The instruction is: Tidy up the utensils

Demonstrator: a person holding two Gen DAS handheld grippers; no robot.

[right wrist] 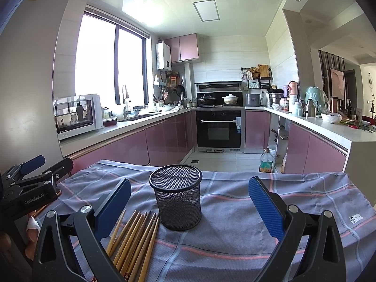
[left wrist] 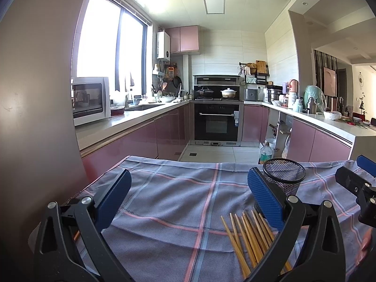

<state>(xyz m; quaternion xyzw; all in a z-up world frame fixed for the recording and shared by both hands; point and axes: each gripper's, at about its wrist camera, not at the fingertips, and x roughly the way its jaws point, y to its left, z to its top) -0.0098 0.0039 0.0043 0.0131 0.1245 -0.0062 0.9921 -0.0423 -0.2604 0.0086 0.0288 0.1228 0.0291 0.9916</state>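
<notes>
Chopsticks [right wrist: 135,239], a loose bundle of pale wooden sticks, lie flat on the checked cloth [right wrist: 235,230] that covers the counter, fanned slightly and pointing away from the cameras. Their far tips reach almost to the foot of the black mesh holder [right wrist: 176,199], which stands upright just beyond and to the right of them and looks empty through its mesh. In the left wrist view the same sticks [left wrist: 249,237] sit low on the right, partly under that gripper's right finger.

Both tools are released. The left gripper [left wrist: 188,199] has its jaws spread wide over bare cloth with nothing between them, and the right gripper [right wrist: 190,204] is spread just as wide, its jaws framing the holder without touching it.

Judging from this layout, the sorting has not started: every stick visible is on the cloth and none is in the holder. The step in hand looks like the approach for a first pick. The next move likely calls for one gripper to drop low and close across one or a few sticks near their middle, then tilt them upright over the holder's rim. The sticks lie tight together, so separating one cleanly may be awkward, and the light holder could tip if bumped.
</notes>
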